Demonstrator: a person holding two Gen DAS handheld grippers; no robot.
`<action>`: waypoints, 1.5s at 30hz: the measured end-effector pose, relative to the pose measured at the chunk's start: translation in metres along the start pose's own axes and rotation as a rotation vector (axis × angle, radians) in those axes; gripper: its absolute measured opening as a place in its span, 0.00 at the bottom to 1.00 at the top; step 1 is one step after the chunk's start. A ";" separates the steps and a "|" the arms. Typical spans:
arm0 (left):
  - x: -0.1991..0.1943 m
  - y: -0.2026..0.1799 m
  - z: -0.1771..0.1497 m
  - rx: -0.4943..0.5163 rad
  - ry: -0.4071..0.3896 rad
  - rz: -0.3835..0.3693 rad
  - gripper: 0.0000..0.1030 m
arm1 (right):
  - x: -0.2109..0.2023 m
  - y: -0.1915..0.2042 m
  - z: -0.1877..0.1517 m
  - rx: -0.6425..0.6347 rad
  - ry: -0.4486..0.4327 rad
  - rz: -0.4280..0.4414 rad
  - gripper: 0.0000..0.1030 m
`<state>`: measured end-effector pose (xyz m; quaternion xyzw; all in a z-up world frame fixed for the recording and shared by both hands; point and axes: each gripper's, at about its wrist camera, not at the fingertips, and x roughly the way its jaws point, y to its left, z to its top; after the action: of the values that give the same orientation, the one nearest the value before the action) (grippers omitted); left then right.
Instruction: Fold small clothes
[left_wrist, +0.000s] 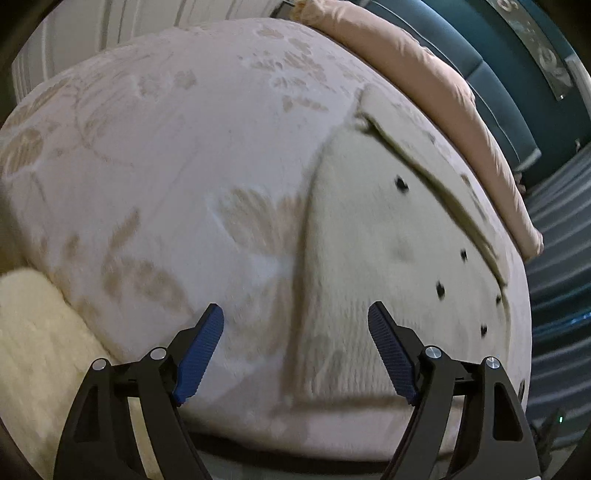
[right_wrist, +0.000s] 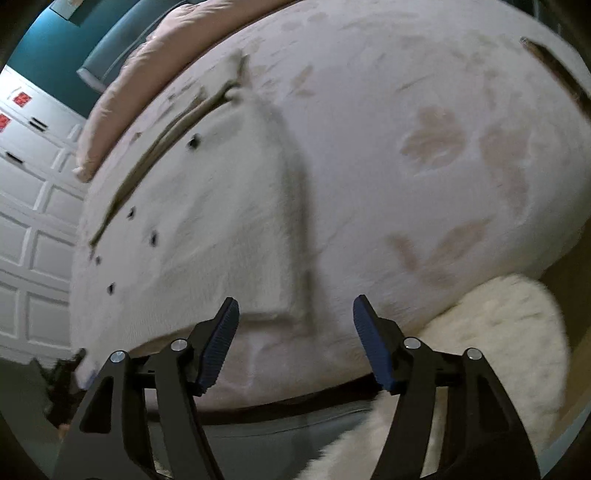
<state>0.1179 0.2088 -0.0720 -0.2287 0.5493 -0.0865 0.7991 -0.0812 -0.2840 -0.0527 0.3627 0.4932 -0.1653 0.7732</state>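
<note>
- Left hand-held gripper: jaws stand wide apart with nothing between the blue pads. It hangs above the near edge of the bed and touches no fabric.
- Right hand-held gripper: jaws likewise spread, pads clear of everything. It is raised over the near edge of the bed and holds nothing.
- Cream garment: a small knitted piece lying flat on the bed, folded into a rough rectangle. Small dark dots are scattered along one side, next to a darker band or seam that runs along that edge. In the right wrist view the same garment lies toward the left of the bed, its near corner just ahead of the left pad.
- Bed cover: pale pink, plush, with a faint tan leaf pattern. It carries the garment and is otherwise bare in both views.
- Peach pillow or bolster: lies along the far edge of the bed, against a teal headboard.
- Fluffy cream rug or throw: sits below the near edge of the bed, apart from the garment.
- White panelled cupboard doors: stand beside the bed in the right wrist view. They are closed, so the contents cannot be told.
</note>
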 end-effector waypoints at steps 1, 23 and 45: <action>0.002 -0.002 -0.002 -0.004 0.009 -0.005 0.76 | 0.004 0.003 0.000 0.001 0.007 0.016 0.64; -0.052 -0.018 -0.005 0.068 0.132 -0.090 0.04 | -0.046 0.037 -0.014 -0.164 -0.038 -0.025 0.04; -0.105 -0.097 0.078 0.264 -0.059 -0.155 0.07 | -0.099 0.077 0.073 -0.264 -0.172 0.070 0.06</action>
<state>0.1605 0.1850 0.0834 -0.1659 0.4902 -0.2127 0.8288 -0.0320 -0.2943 0.0837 0.2595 0.4298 -0.1025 0.8588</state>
